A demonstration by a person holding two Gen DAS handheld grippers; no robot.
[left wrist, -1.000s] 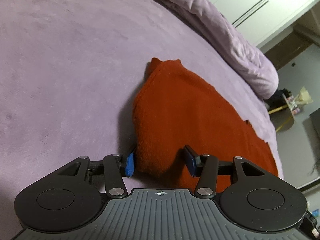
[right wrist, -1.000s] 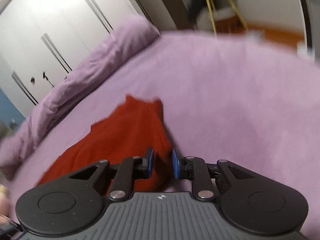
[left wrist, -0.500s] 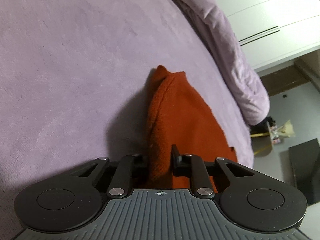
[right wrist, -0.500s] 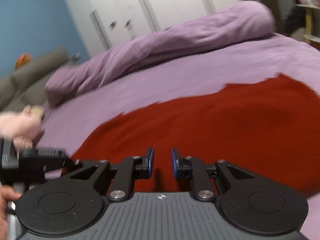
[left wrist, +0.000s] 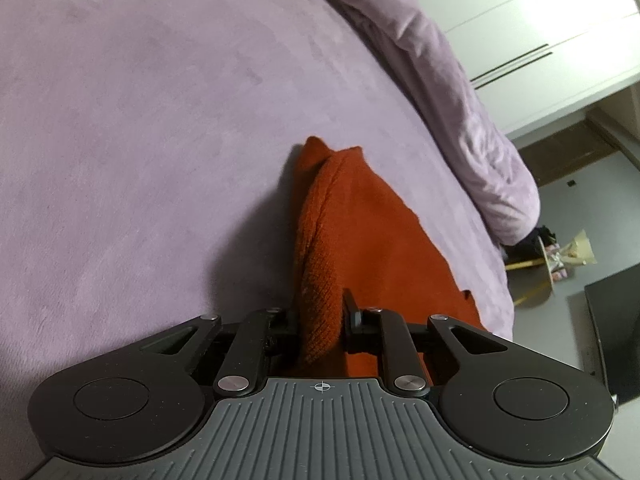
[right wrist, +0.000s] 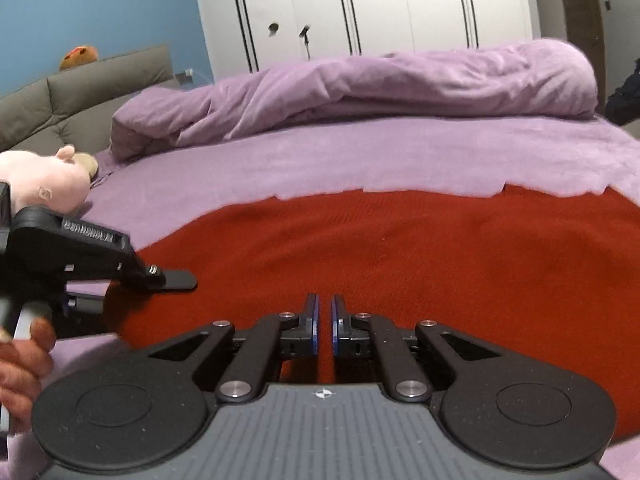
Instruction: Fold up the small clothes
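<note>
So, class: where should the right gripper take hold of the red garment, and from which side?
Take the near hem of the red garment, coming in low from the bed's near edge. It lies flat there, and the left gripper already pinches a bunched fold alongside.

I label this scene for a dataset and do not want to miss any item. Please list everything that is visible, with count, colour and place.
garment: one, red, spread on the bed
bed cover: one, lilac, under the garment
duvet: one, lilac, bunched along the far edge of the bed
wardrobe: one, white, behind the bed
headboard: one, grey-brown, far left
soft toy: one, pink, on the bed at the left
plush: one, orange, on top of the headboard
left tongs: black, just closed on a garment fold
right tongs: black, blue pads, just closing over the garment; grip unclear
hand: one, holding the left tongs
</note>
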